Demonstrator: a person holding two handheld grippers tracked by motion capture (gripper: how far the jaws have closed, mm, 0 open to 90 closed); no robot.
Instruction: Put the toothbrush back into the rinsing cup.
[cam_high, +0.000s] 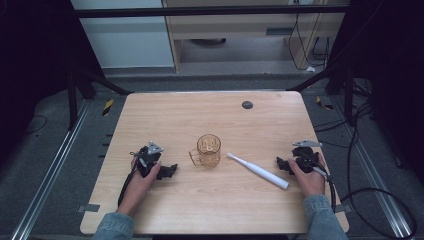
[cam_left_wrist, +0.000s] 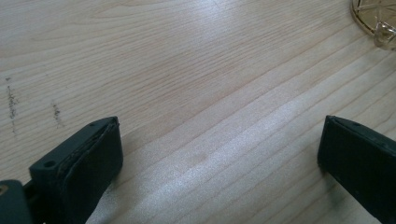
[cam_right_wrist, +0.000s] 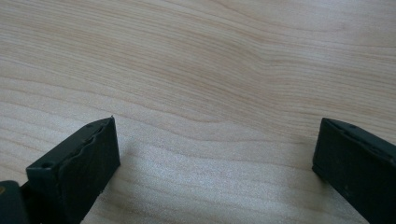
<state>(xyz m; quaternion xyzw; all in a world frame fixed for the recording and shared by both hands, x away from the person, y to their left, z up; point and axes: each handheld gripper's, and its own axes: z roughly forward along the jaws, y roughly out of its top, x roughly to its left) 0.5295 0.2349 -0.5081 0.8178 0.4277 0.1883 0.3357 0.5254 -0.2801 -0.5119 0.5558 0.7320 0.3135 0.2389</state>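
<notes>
An amber glass mug stands upright near the middle of the wooden table, its handle turned left. A white electric toothbrush lies flat to its right, head toward the mug. My left gripper rests on the table left of the mug, jaws wide apart over bare wood; the mug's rim shows at the top right of the left gripper view. My right gripper rests right of the toothbrush, open, with nothing between its jaws.
A small dark round disc sits near the table's far edge. Black cables trail on the floor to the right. Metal frame bars and a cabinet stand beyond the far edge.
</notes>
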